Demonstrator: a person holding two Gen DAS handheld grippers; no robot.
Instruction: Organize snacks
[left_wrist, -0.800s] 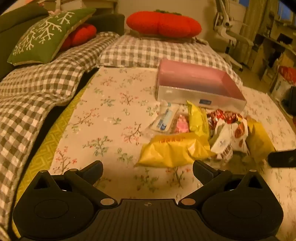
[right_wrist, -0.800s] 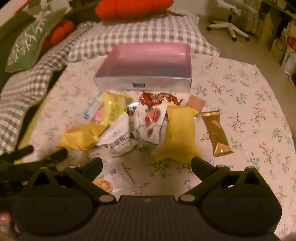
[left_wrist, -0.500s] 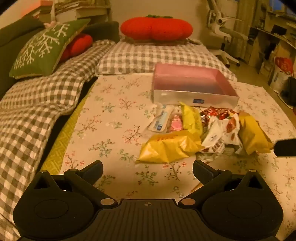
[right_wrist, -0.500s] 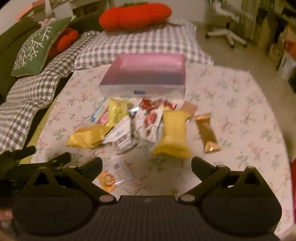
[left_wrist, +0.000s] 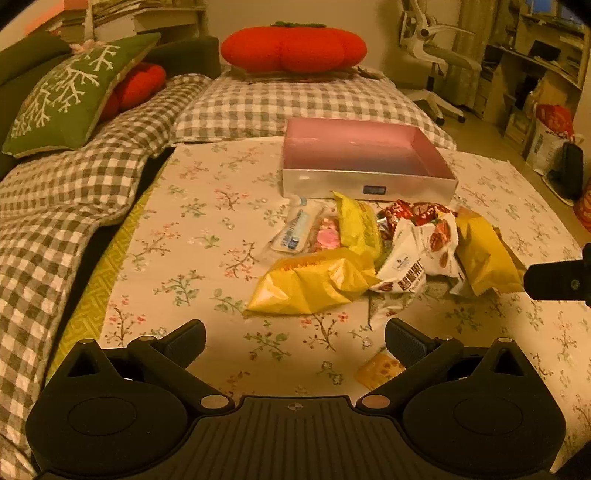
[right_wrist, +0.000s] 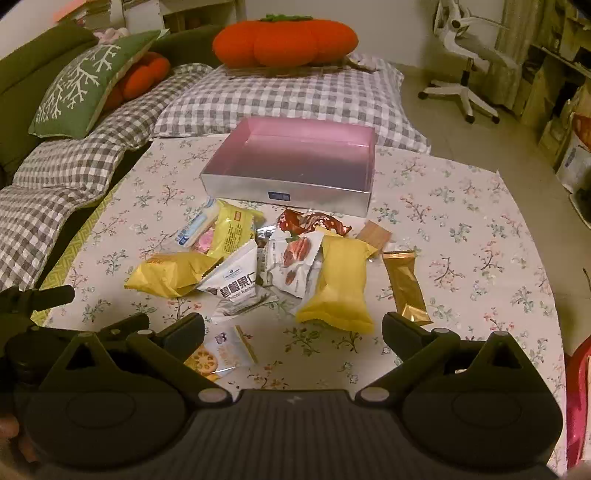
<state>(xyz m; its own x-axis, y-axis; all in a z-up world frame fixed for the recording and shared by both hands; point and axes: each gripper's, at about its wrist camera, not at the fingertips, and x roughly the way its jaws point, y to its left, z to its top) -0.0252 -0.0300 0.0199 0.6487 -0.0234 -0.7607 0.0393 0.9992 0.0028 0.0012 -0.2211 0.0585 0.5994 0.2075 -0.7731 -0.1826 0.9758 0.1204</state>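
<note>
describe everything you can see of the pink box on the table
The pink box is a shallow, open-topped rectangular tray with a pink inside and silvery, slightly shiny outer walls that look like coated card. A small blue label sits on its near wall. It lies flat on the floral tablecloth, at the far side by the checked cushions. Nothing shows inside it. The snack pile lies just in front; whether any packet touches the near wall is unclear.

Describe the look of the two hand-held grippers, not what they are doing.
Both the left hand-held gripper and the right hand-held gripper are matte black: ribbed centre plate, rounded housings with triangular cutouts, silver pivot pins, ridged finger pads. No cables or sleeves show.
</note>
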